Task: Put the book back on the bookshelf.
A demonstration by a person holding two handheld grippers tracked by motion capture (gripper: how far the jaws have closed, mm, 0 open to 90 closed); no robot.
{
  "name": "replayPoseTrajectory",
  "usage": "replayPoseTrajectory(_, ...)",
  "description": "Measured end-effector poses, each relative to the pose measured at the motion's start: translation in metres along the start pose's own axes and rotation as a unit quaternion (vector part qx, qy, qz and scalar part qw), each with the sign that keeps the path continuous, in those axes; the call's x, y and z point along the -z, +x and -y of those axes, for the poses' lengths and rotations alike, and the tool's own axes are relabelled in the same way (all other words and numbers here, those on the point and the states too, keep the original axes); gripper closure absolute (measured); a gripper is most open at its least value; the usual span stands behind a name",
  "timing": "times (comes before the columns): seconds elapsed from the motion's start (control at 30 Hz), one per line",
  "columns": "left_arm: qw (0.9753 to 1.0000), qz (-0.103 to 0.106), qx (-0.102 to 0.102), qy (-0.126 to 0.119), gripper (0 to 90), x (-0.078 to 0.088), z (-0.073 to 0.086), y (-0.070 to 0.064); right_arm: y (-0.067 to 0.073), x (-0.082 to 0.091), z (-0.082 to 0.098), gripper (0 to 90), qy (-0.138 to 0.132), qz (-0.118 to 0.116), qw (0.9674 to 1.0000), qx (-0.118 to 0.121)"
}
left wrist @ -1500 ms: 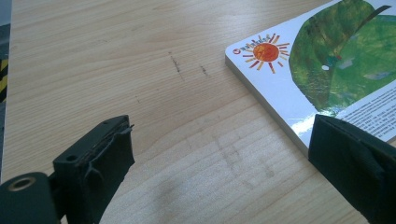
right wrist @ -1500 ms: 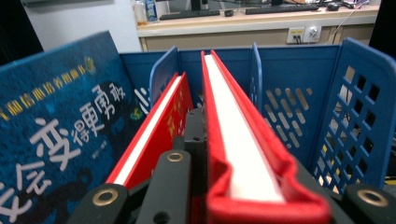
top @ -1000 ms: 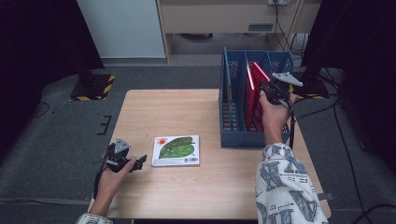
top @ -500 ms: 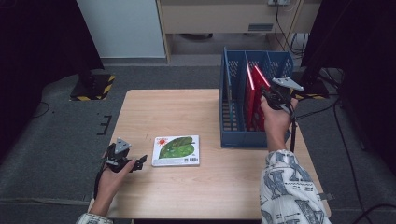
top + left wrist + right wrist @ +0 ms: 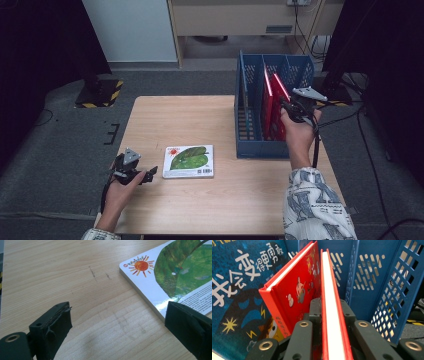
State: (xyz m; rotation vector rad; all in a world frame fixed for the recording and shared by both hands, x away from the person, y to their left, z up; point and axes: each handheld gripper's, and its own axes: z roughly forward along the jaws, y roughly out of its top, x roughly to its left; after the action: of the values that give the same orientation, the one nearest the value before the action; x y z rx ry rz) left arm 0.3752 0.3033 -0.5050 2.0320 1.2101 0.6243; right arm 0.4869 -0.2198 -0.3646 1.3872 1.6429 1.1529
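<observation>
Right gripper (image 5: 332, 315): I see its jaws pinching a thin red hardcover book (image 5: 331, 302), upright in the blue slotted plastic crate (image 5: 250, 120).
Second red book (image 5: 294, 287): leans just beside it.
Left gripper (image 5: 120, 322): jaws spread, nothing between them, beside the flat leaf-and-sun picture book (image 5: 175, 272) on the wooden table (image 5: 75, 277).

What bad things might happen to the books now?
1. The right gripper is shut on a thin red book in the blue rack. If it tilts sideways, it may knock the other red book leaning right beside it.
2. The grip sits on the red book's edge, so it might slip and drop.
3. The left gripper is open near the leaf book on the table; one jaw could scrape its corner.
</observation>
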Motion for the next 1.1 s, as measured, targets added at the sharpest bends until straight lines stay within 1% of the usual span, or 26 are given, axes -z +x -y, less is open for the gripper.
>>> replayPoseTrajectory(0.23, 1.0000, -0.001, 0.000, 0.000, 6.1, 0.000, 0.000, 0.000, -0.002, 0.001, 0.000, 76.7, 0.008, 0.000, 0.9999, -0.007)
replayPoseTrajectory(0.53, 1.0000, -0.001, 0.000, -0.001, 6.1, 0.001, 0.000, 0.000, -0.001, 0.002, -0.006, 74.0, 0.010, -0.011, 0.9998, -0.013)
replayPoseTrajectory(0.6, 1.0000, -0.001, -0.001, 0.000, 6.1, 0.001, 0.000, 0.000, 0.000, 0.001, -0.008, 73.9, 0.015, -0.012, 0.9998, -0.007)
replayPoseTrajectory(0.77, 1.0000, 0.000, -0.001, 0.000, 6.1, 0.001, 0.000, 0.000, 0.002, -0.002, -0.010, 73.9, 0.025, -0.007, 0.9996, -0.006)
replayPoseTrajectory(0.93, 1.0000, 0.000, -0.001, -0.001, 6.1, 0.001, 0.000, 0.000, 0.001, -0.004, -0.010, 76.7, 0.030, -0.001, 0.9996, -0.004)
replayPoseTrajectory(1.03, 1.0000, 0.000, -0.001, 0.000, 6.1, 0.000, 0.000, 0.000, 0.001, -0.004, -0.012, 78.6, 0.033, 0.005, 0.9994, 0.009)
replayPoseTrajectory(1.1, 1.0000, 0.001, -0.001, 0.000, 6.2, 0.000, 0.000, 0.000, 0.000, -0.004, -0.012, 79.0, 0.033, 0.007, 0.9994, 0.010)
